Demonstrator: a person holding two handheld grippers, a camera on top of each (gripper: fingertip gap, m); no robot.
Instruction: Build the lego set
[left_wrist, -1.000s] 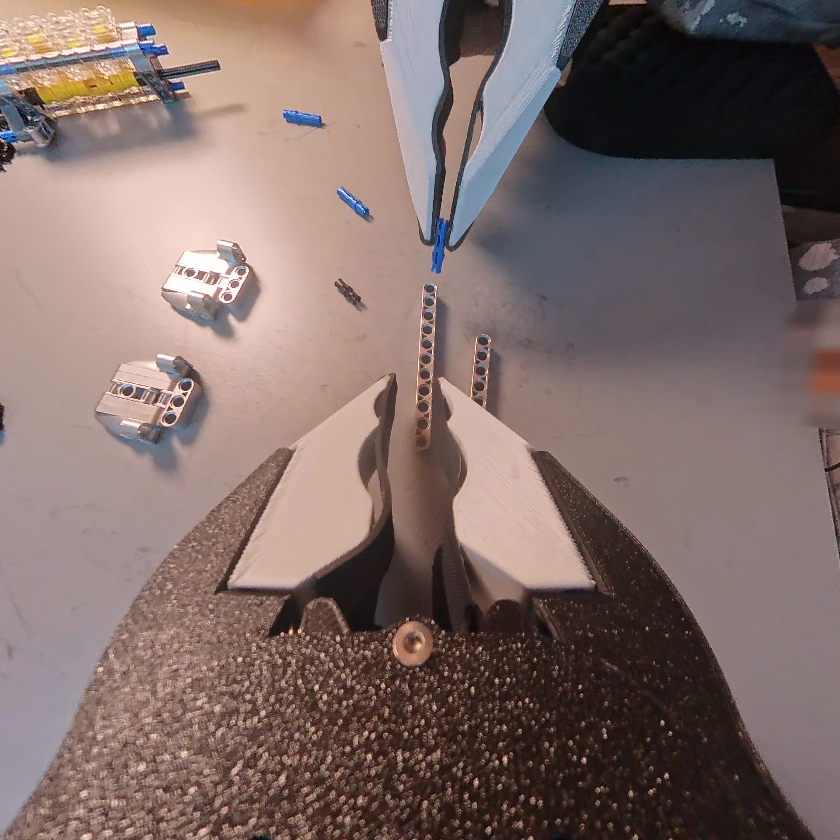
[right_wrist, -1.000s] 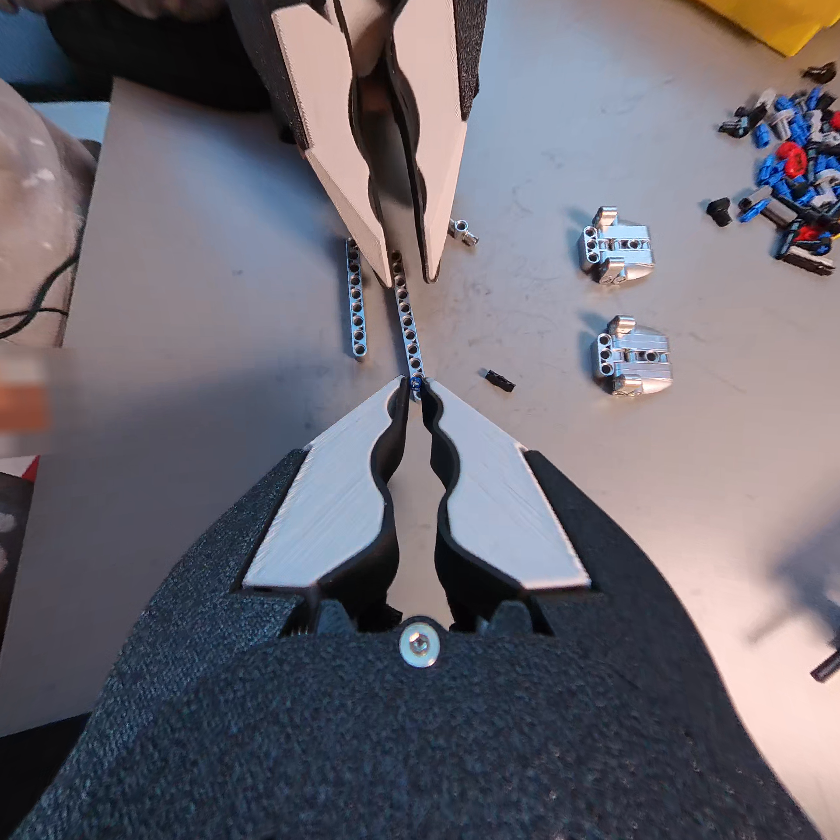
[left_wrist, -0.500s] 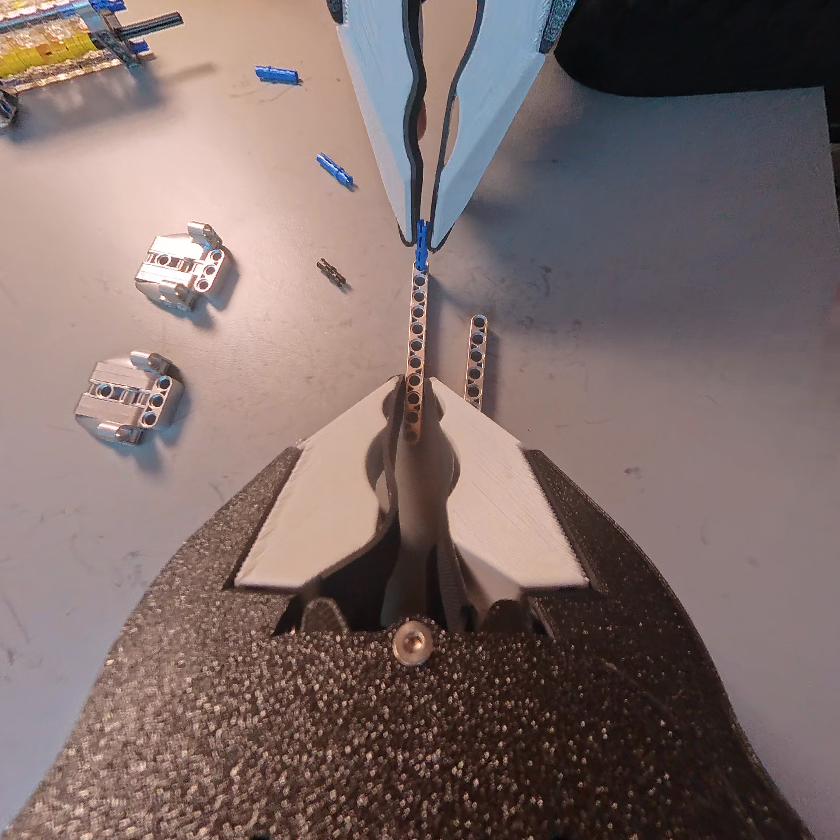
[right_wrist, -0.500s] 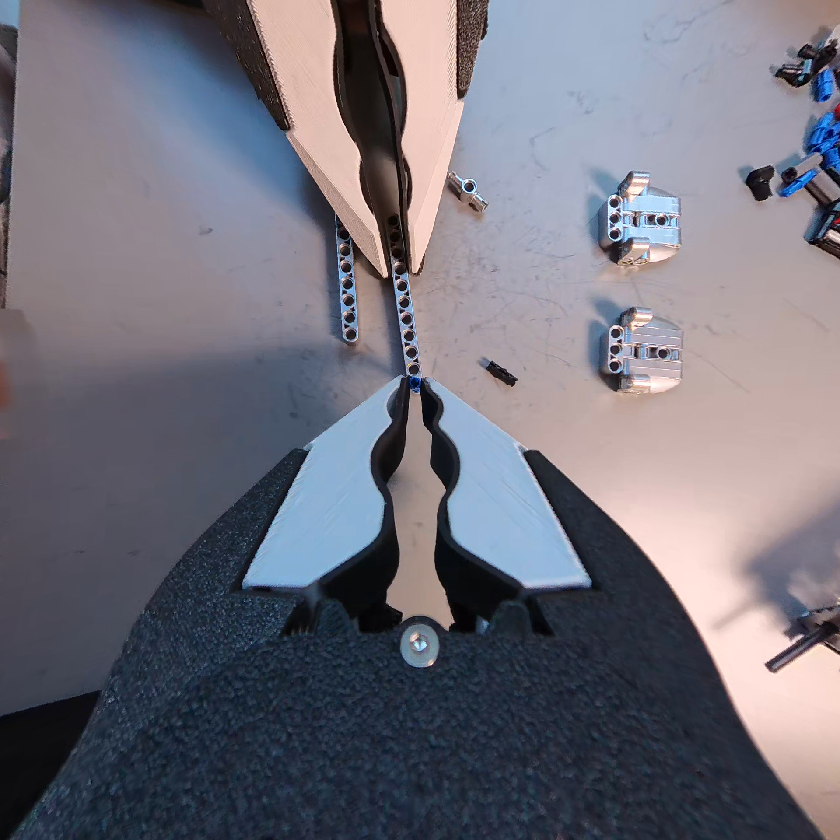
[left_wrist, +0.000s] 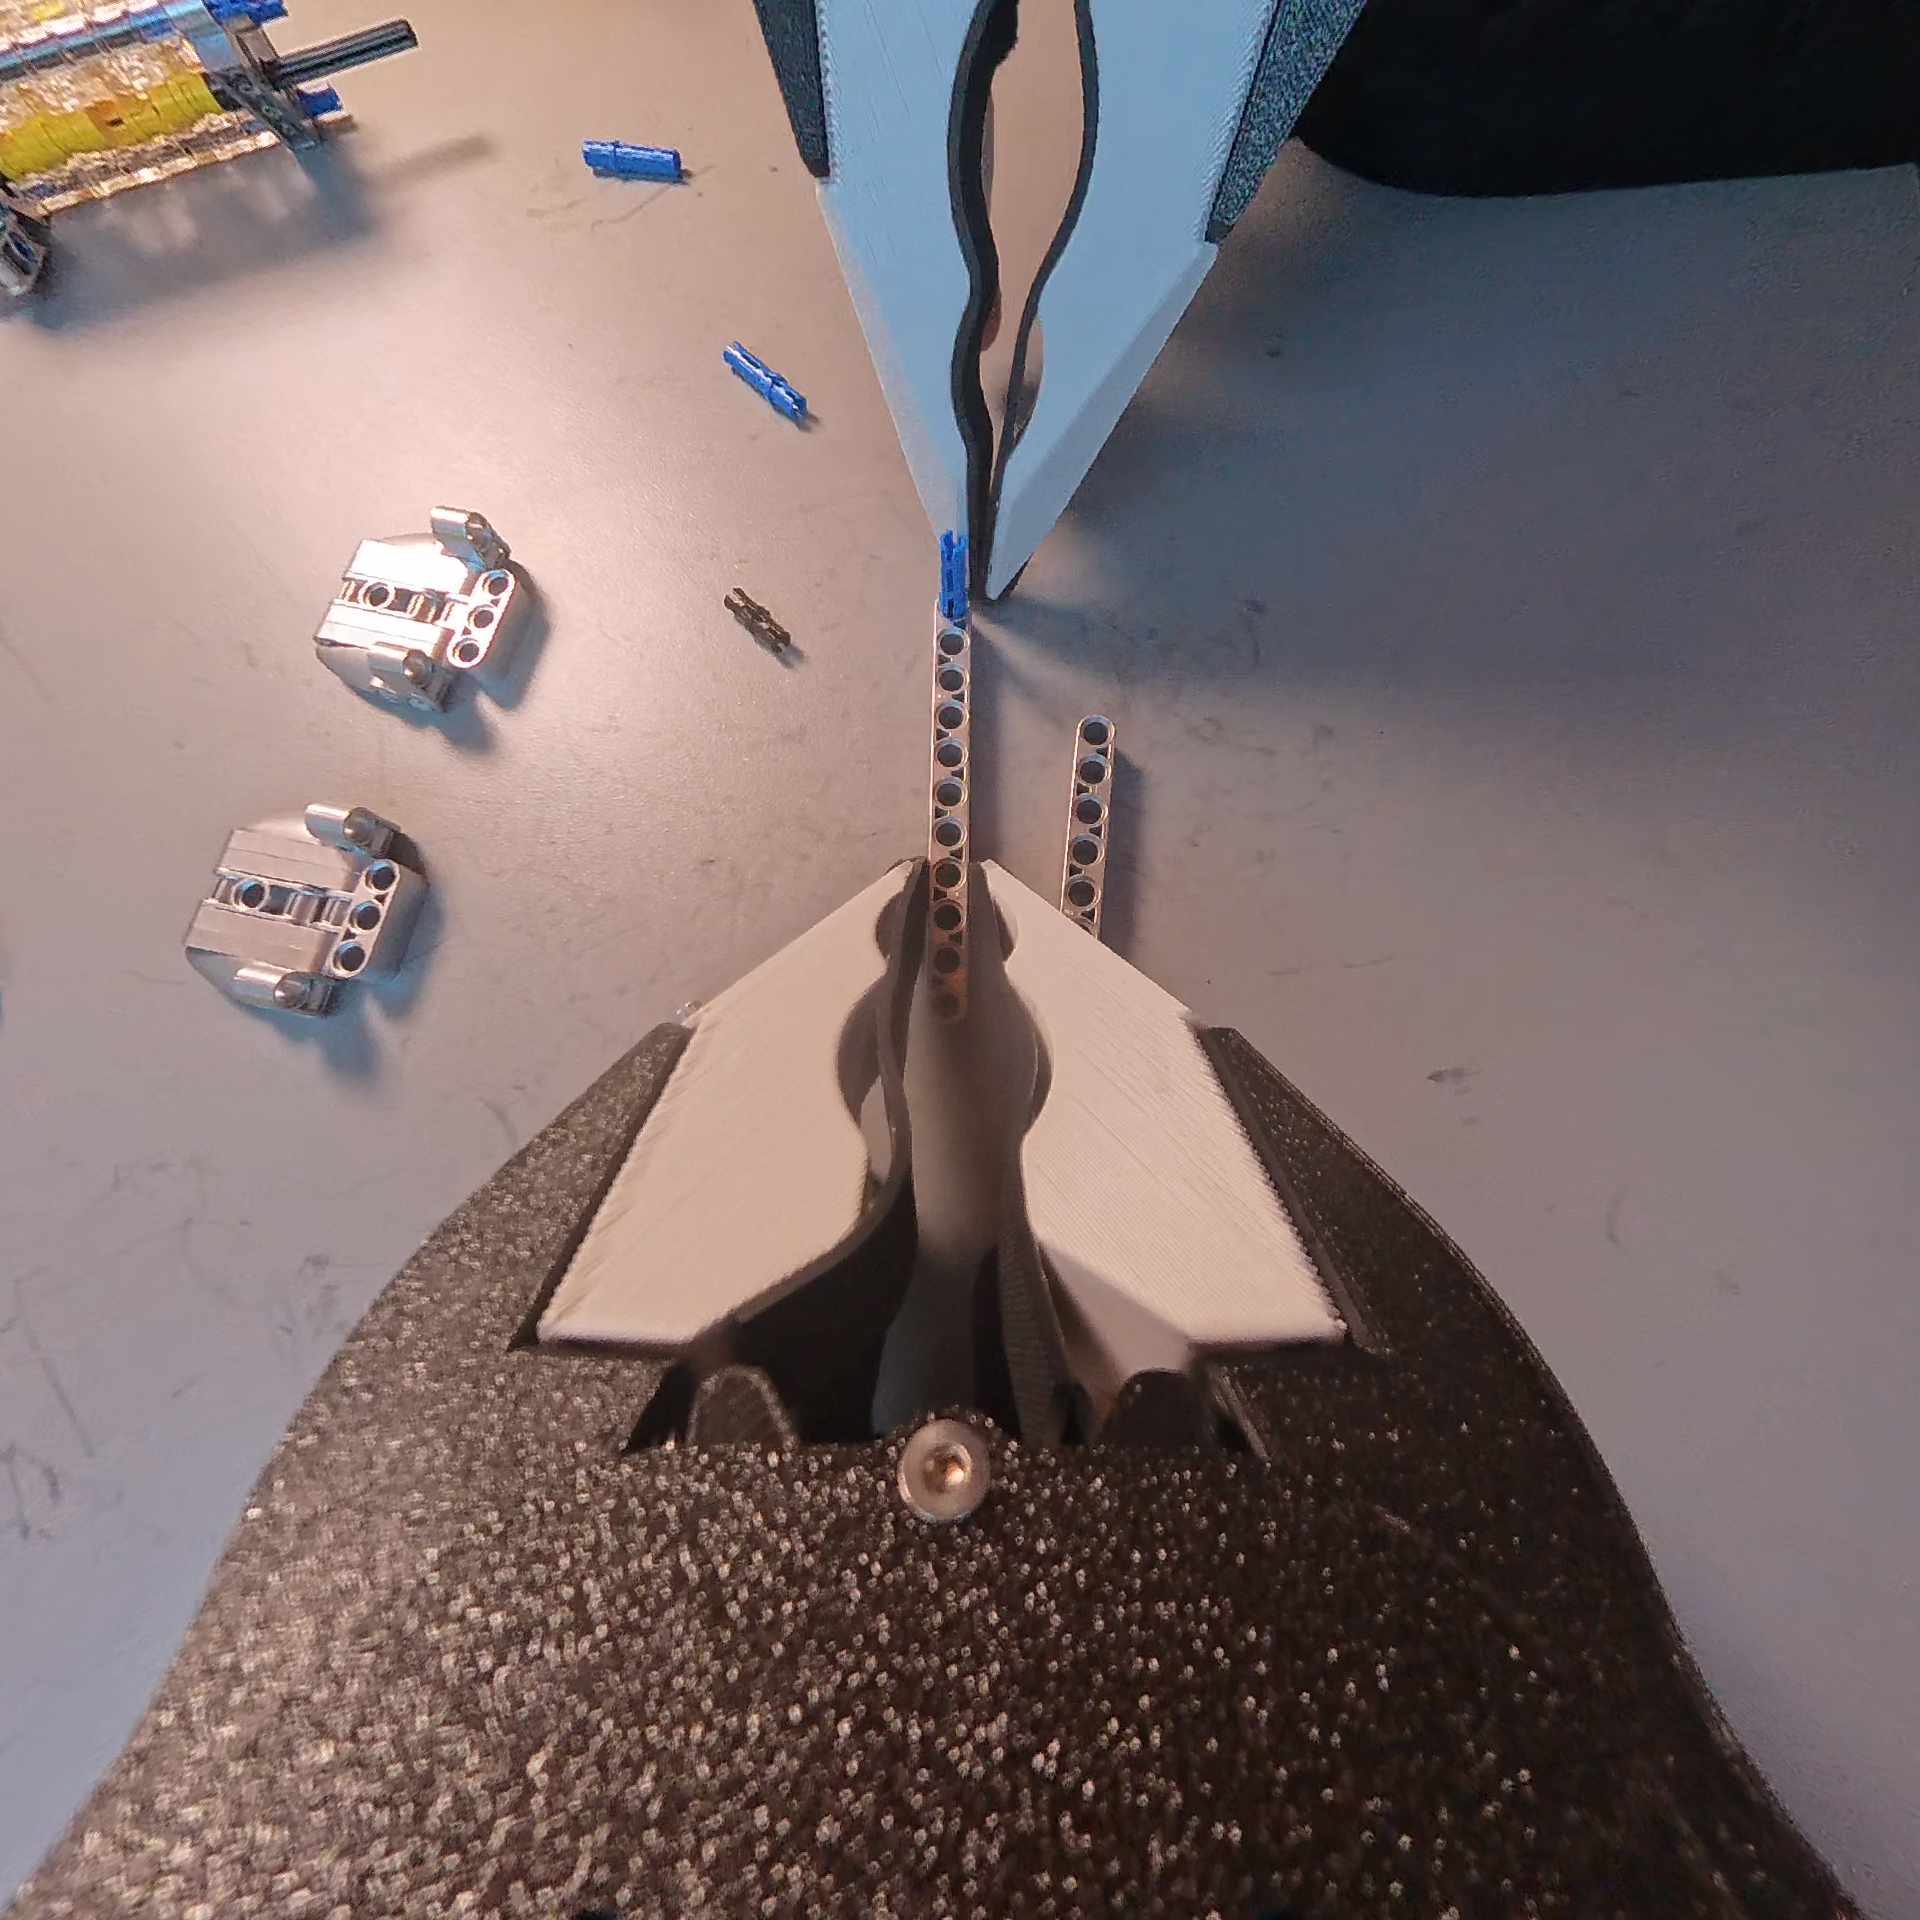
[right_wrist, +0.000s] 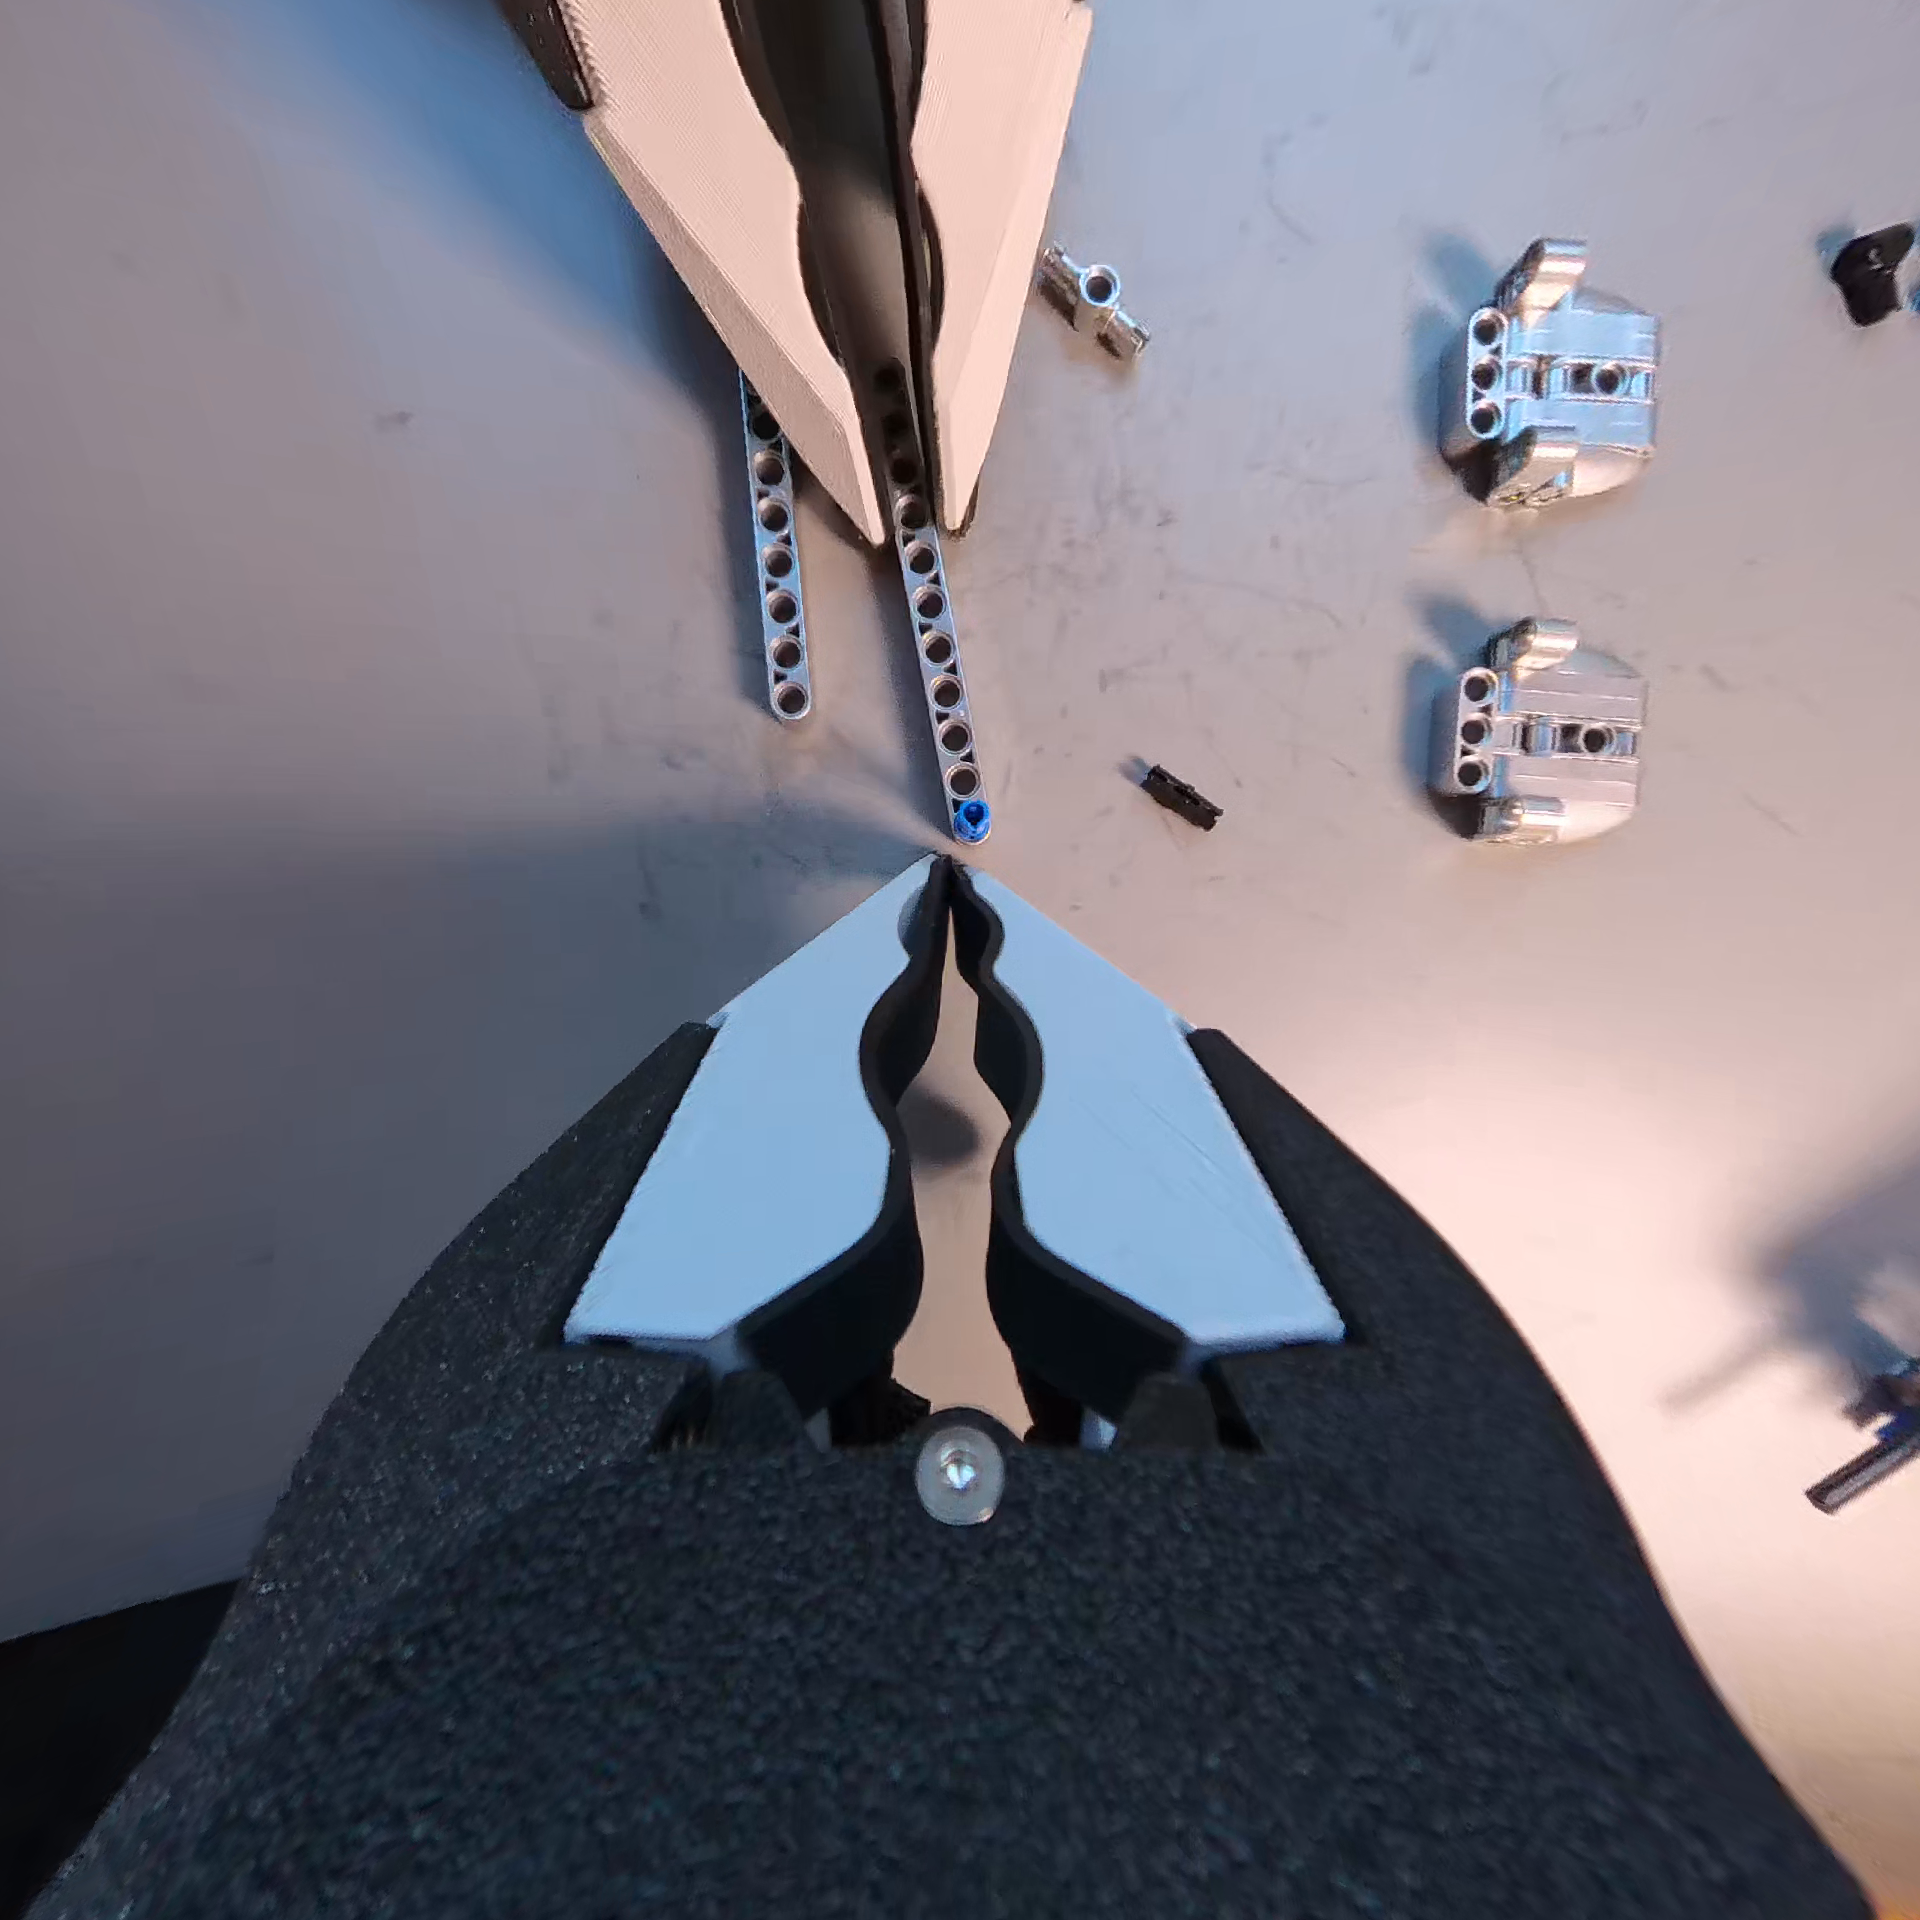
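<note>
Second beam partly hidden behind left finger; yellow model cut off at edge; black part cropped, kind unclear.

A smooth grey table holds two chunky silver toy-brick blocks, a thin silver strip with holes, two small blue pegs and one tiny black peg.

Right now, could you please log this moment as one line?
left gripper: shut on silver beam | right gripper: shut, empty | blue pin: seated in beam's end hole
</note>
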